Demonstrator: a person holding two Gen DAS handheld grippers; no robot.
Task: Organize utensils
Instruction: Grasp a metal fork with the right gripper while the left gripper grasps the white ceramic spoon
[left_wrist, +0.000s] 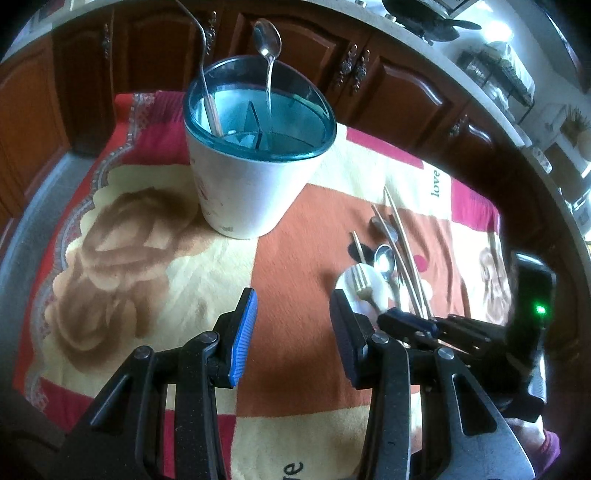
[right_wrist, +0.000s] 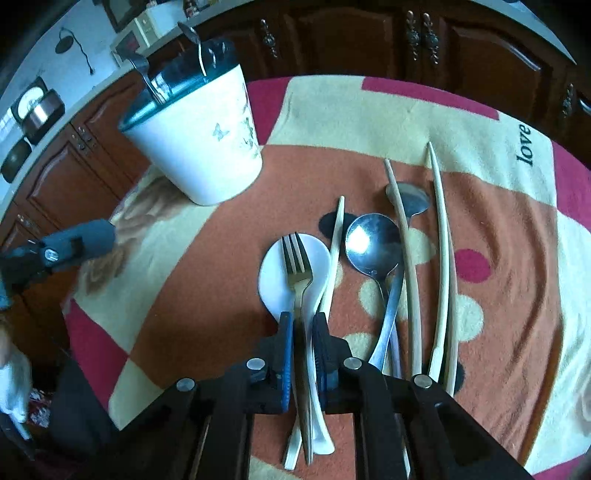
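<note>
Closing in low centre of the right wrist view: right gripper (right_wrist: 303, 332), jaws narrow around the handles of the metal fork (right_wrist: 297, 273) and white ceramic spoon (right_wrist: 275, 273). Grip on one or both: cannot tell. Next, probably: lift to white, teal-rimmed holder (right_wrist: 207, 147), upper left. Left gripper (left_wrist: 291, 332) wide, holding nothing. Handle ends hidden below.

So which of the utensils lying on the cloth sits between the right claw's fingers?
The fork, lying on the white ceramic spoon. The right claw straddles its handle; the metal spoon and chopsticks lie off to the right.
</note>
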